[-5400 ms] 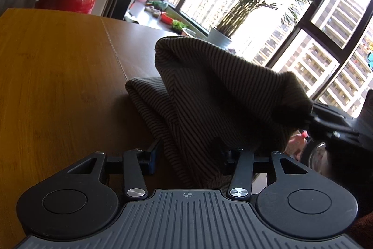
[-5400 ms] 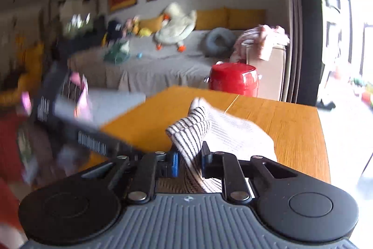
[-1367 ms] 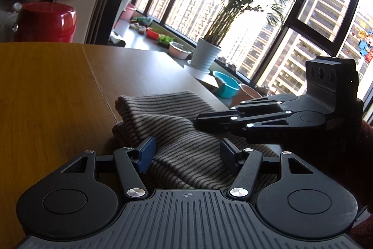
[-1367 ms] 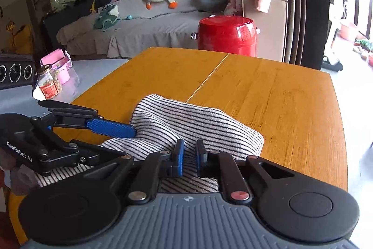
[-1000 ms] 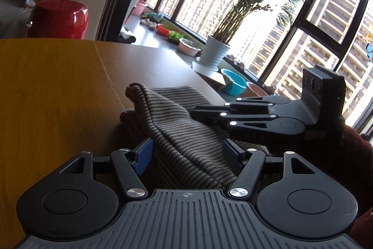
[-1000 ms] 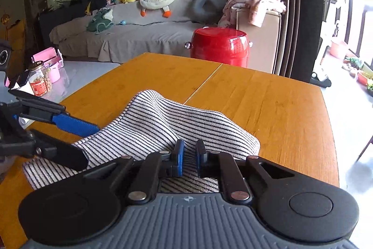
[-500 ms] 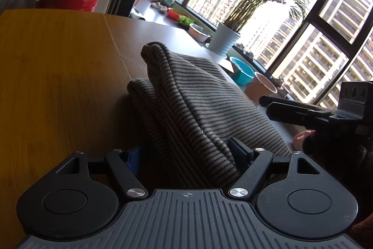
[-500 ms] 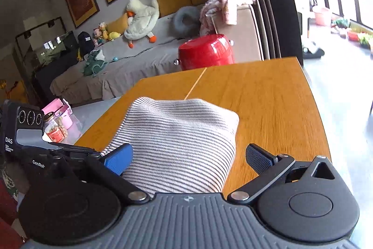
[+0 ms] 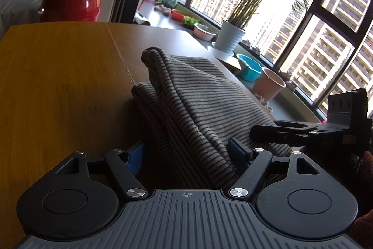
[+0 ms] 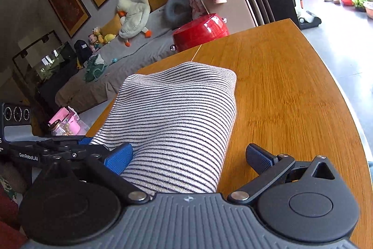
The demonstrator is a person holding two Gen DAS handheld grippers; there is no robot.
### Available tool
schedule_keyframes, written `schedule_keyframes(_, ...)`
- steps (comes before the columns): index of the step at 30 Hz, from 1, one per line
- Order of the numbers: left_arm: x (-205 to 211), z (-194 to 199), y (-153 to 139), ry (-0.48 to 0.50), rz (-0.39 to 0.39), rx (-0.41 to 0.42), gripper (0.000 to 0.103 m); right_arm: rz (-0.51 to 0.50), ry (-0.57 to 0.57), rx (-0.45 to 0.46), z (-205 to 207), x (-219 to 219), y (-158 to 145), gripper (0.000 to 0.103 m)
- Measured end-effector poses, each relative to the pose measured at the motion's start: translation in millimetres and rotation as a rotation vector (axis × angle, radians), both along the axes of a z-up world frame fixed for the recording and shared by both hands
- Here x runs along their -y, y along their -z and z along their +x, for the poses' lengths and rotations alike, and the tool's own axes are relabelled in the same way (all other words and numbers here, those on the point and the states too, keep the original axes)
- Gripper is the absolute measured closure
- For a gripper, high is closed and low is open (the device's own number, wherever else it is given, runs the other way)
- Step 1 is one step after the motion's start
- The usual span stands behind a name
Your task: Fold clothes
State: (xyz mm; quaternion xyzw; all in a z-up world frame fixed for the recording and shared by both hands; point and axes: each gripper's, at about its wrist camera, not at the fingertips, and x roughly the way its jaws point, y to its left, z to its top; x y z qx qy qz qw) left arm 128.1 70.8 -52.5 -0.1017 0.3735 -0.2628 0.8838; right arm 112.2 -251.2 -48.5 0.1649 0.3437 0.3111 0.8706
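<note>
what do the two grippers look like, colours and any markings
Both are black, with a ribbed grey deck between two round black hubs, silver pivot screws and linkage bars. The left gripper and right gripper have fingers faced with blue textured pads. The left one's side reads "GenRobot.AI" in white. A reddish sleeve shows.

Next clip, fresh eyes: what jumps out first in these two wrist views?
The folded striped garment lies in a thick bundle on the wooden table, filling the middle of both views. The right tool stands wide open around its near end, while the left tool straddles the same bundle from the other side. Beyond the table's far edge sits a glossy red pot-like container, and the left view shows a potted palm on the bright windowsill.
</note>
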Motion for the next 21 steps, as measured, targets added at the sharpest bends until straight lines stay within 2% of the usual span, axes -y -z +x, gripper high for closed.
schedule_keyframes(1, -0.9, 0.6, 1.3, -0.002, -0.010, -0.008, 0.025, 0.028, -0.026, 0.001, -1.8, -2.7, -2.3, 0.005)
schedule_keyframes(2, -1.0, 1.3, 1.9, -0.004, -0.013, -0.011, 0.025, 0.042, -0.042, 0.020, -4.6, -7.2, -7.7, 0.005)
schedule_keyframes(5, -1.6, 1.4, 2.0, -0.014, -0.005, -0.013, 0.026, 0.013, -0.073, 0.113, -10.1, -17.4, -22.5, 0.005)
schedule_keyframes(8, -4.5, -1.0, 1.4, -0.021, -0.004, -0.016, 0.023, -0.070, -0.056, 0.101, -3.4, -23.4, -18.7, 0.006)
schedule_keyframes(12, -1.7, -5.0, -0.2, -0.029, 0.005, -0.018, 0.021, -0.125, -0.039, 0.099, -4.1, -24.2, -7.2, 0.004)
schedule_keyframes(16, -1.0, -0.5, 0.8, -0.046, -0.050, -0.079, 0.019, -0.078, -0.041, 0.062, -5.0, -10.8, -4.1, 0.002)
schedule_keyframes(21, 6.6, -0.3, 6.4, -0.038, -0.066, -0.114, 0.018, 0.002, -0.036, 0.010, -2.5, 10.1, -3.5, 0.002)
